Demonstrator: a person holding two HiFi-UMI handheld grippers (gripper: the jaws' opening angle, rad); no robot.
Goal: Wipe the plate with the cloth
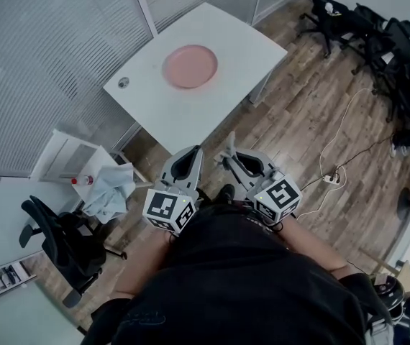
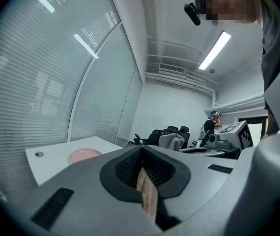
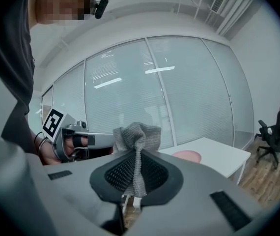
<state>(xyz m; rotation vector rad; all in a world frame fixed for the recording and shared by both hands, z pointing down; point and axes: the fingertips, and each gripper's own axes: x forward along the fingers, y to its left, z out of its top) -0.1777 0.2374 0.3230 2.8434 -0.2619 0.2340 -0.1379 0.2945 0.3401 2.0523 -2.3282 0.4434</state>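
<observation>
Ahead of the person, on the white table, the pink plate is lying bare and untouched, well apart from both grippers. The right gripper is clamping a grey knitted cloth, which is bunching up above its jaws. The left gripper is showing its jaws pressed together with nothing between them. Both are being held close to the body, short of the table. Judgement: the cloth is in hand, but wiping is not yet under way; the reach to the plate and the wiping itself are remaining.
</observation>
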